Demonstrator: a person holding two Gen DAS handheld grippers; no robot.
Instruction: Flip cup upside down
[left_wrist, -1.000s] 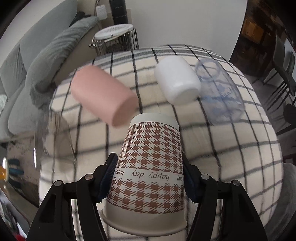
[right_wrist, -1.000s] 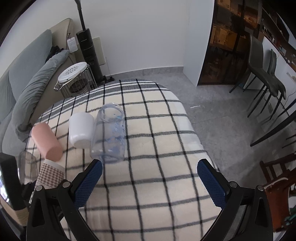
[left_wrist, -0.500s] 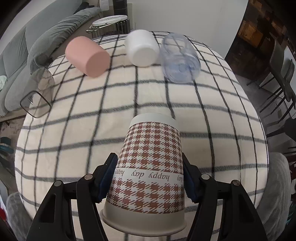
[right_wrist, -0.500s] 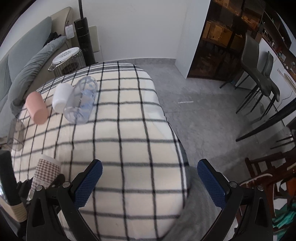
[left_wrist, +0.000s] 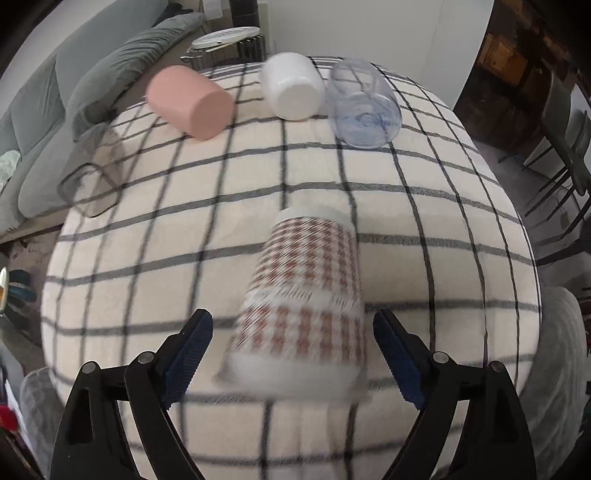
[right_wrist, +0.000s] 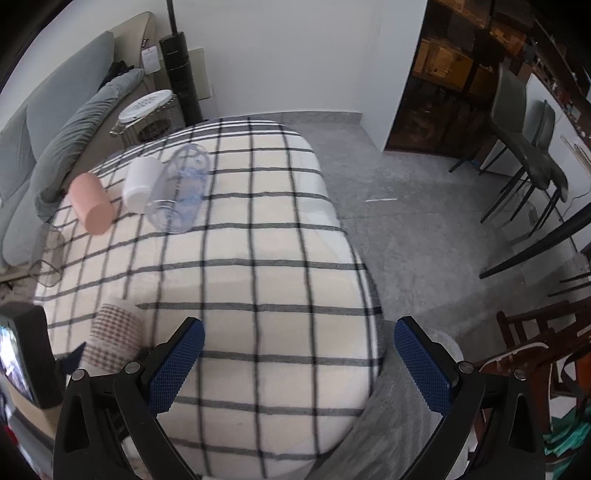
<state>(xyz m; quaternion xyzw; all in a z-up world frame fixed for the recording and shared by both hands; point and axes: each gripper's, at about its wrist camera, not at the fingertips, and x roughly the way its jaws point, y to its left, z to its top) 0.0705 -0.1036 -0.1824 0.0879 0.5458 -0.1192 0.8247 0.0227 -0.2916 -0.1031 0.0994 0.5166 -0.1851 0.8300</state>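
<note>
Brown checked paper cup upside down on checked cloth, blurry. Left gripper wide, not touching. Right gripper wide, holding nothing. Flip looks done.

A white wall meets a grey tiled floor. A grey sofa stands left — a round wire side table beside it. Dark shelving and grey chairs occupy the right side.
</note>
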